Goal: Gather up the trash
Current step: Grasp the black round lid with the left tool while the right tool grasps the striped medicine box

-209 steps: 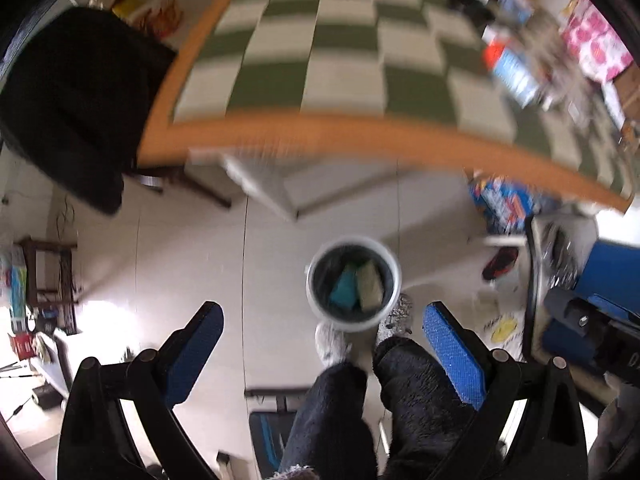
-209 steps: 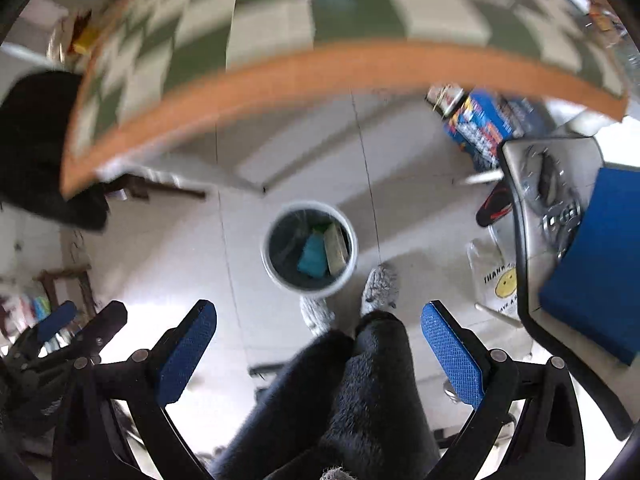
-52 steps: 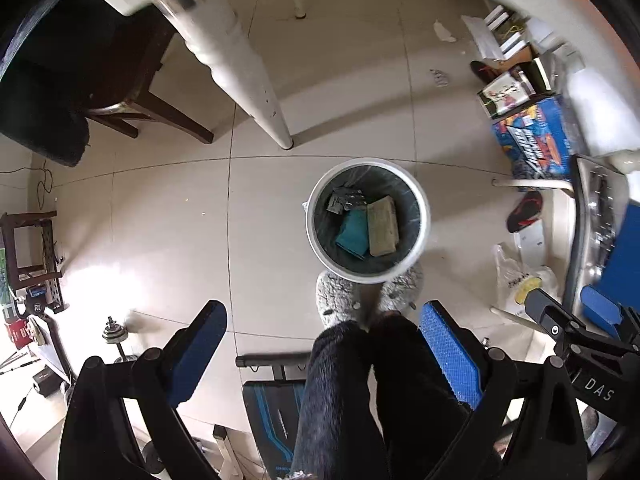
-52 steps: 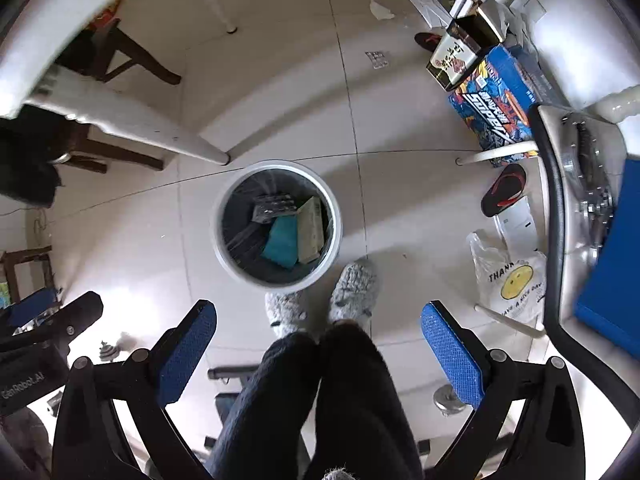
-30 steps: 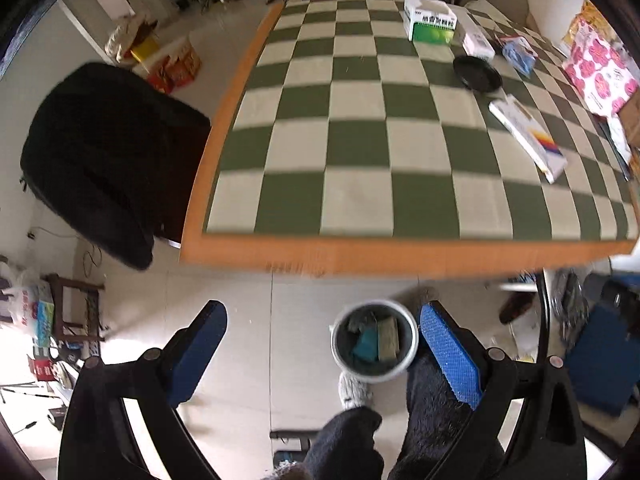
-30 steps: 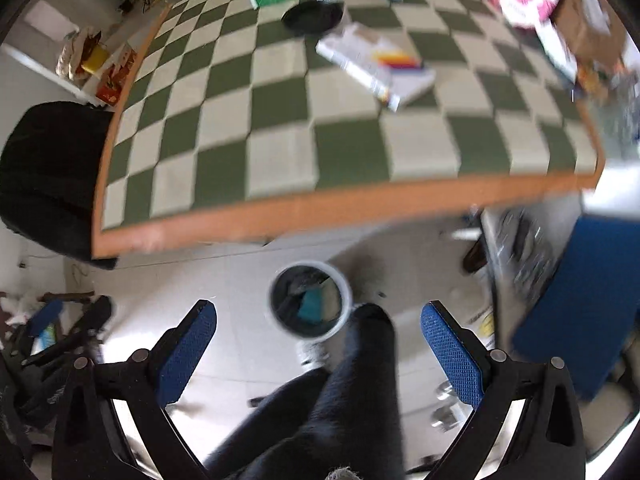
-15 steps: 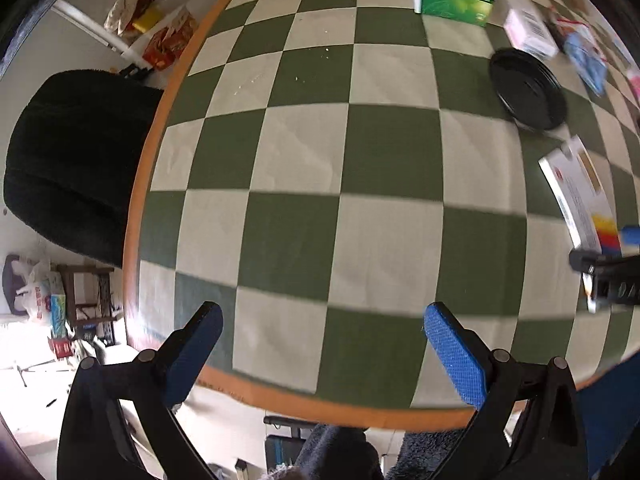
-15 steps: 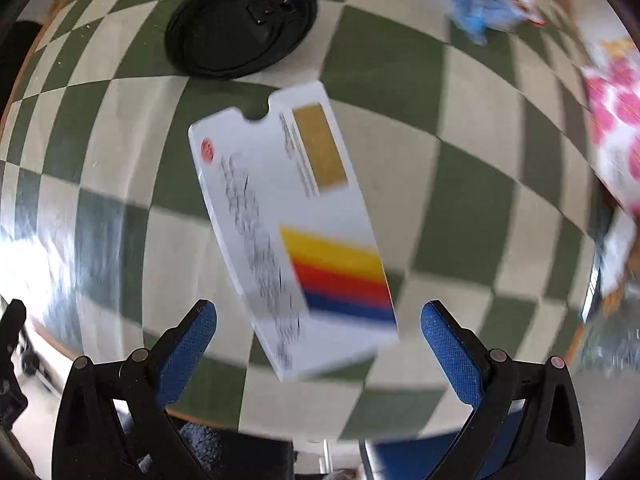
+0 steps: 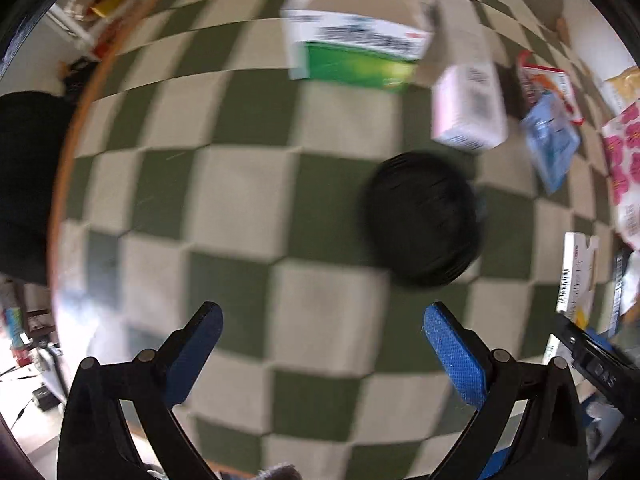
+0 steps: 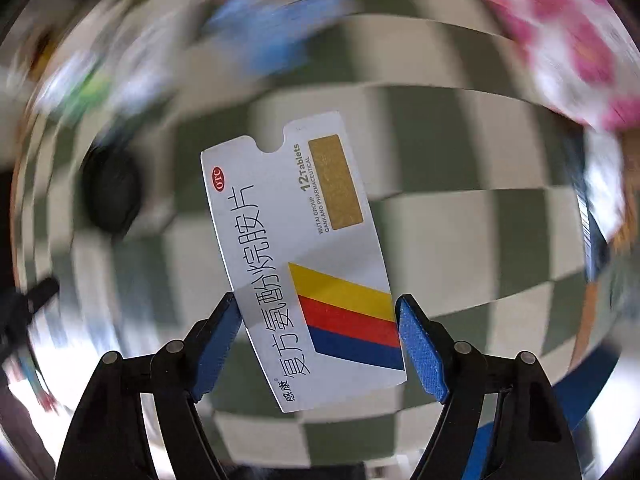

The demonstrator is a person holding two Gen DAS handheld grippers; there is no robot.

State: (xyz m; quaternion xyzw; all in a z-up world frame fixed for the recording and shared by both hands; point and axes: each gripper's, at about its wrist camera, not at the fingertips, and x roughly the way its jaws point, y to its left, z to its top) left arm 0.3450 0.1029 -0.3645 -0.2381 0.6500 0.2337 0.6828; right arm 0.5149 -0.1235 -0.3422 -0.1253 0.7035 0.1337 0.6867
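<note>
A flat white medicine box (image 10: 304, 248) with yellow, red and blue stripes lies on the green-and-cream checkered table (image 10: 460, 232). My right gripper (image 10: 318, 306) points straight down over it, jaws closing, and both blue pads touch the long edges of the box's near end. The same box (image 9: 576, 276) shows at the right edge of the left wrist view. My left gripper (image 9: 320, 316) hangs open over bare checkered squares with nothing between its fingers. A round black lid (image 9: 424, 216) lies just ahead and to its right.
Further back on the table are a green-and-white carton (image 9: 352, 52), a pink-and-white box (image 9: 468, 112) and a blue packet (image 9: 550, 140). A pink flowered bag (image 9: 624, 168) lies at the right. The orange table edge (image 9: 60, 184) and a dark chair (image 9: 24, 184) are at the left.
Both grippers swung from above the floor bin to over the table and sank toward it. The right jaws narrowed onto the striped box, and the left came closer to the black lid.
</note>
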